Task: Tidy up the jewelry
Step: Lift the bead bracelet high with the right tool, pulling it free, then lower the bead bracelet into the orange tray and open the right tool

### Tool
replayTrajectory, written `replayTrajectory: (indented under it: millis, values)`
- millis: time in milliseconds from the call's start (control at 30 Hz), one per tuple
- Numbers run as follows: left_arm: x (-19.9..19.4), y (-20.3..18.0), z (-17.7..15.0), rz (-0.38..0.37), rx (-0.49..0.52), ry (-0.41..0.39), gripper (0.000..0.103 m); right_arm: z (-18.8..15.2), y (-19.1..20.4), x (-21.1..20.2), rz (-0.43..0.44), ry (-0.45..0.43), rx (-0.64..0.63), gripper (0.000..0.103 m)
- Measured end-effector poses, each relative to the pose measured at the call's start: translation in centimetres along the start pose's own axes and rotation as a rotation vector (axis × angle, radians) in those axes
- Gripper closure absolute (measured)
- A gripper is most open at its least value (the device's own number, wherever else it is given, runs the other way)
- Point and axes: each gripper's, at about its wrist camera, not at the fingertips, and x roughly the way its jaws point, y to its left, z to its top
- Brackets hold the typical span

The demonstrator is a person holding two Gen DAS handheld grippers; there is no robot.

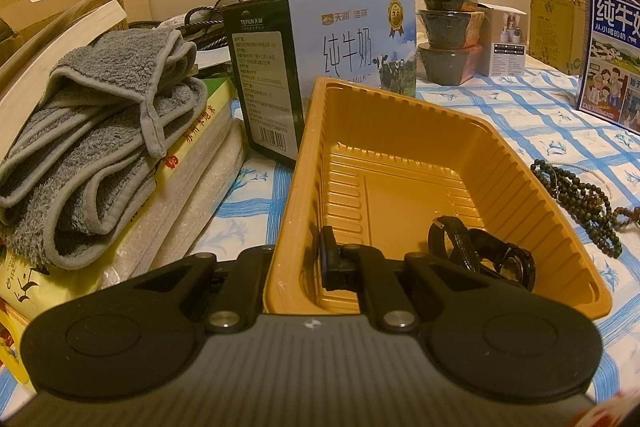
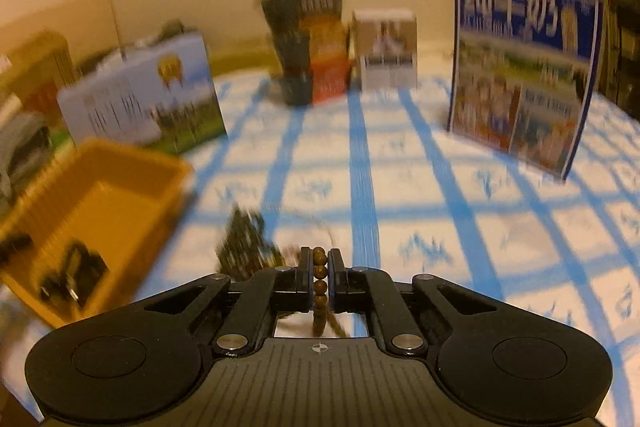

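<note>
An orange plastic tray (image 1: 400, 131) sits on the blue-checked tablecloth. Black watches (image 1: 480, 253) lie in its near right corner. My left gripper (image 1: 296, 267) is shut on the tray's near left wall, one finger (image 1: 332, 263) inside, the other hidden outside. Dark bead strands (image 1: 580, 203) lie on the cloth right of the tray. In the blurred right wrist view, my right gripper (image 2: 319, 271) is shut on a brown bead bracelet (image 2: 319, 273), held above the cloth right of the tray (image 2: 132, 163). Dark beads (image 2: 244, 243) lie just ahead-left of it.
A grey towel (image 1: 104, 147) on stacked books stands left of the tray. A milk carton box (image 1: 320, 67) stands behind it. Stacked dark bowls (image 1: 446, 27), a small white box (image 1: 506, 39) and a blue milk box (image 2: 524, 75) stand further back and right.
</note>
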Motion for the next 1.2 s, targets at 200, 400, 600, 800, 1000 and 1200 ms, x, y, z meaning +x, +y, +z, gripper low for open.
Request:
replayTrajectory:
  millis: [200, 400, 600, 800, 1000, 1200]
  values:
    - [0.0, 0.1, 0.1, -0.001, -0.003, 0.000, 0.095, 3.9, 1.5, -3.4, 0.033, -0.130, -0.022, 0.097]
    - [0.0, 0.0, 0.1, -0.001, -0.004, -0.001, 0.095, 7.0, 2.9, -6.3, 0.072, -0.209, -0.029, 0.097]
    - [-0.1, 0.0, 0.1, -0.002, -0.008, -0.002, 0.095, 9.3, 4.8, -8.6, 0.166, -0.262, -0.023, 0.097]
    - [-0.1, 0.0, 0.0, -0.004, -0.012, -0.002, 0.095, 11.3, 8.2, -8.4, 0.309, -0.286, -0.023, 0.097]
    - [-0.2, 0.0, 0.0, -0.005, -0.017, -0.003, 0.095, 11.9, 12.7, -6.4, 0.444, -0.259, -0.040, 0.097]
    - [-0.2, 0.0, -0.1, -0.006, -0.018, -0.004, 0.096, 12.1, 16.5, -4.0, 0.566, -0.225, -0.010, 0.097]
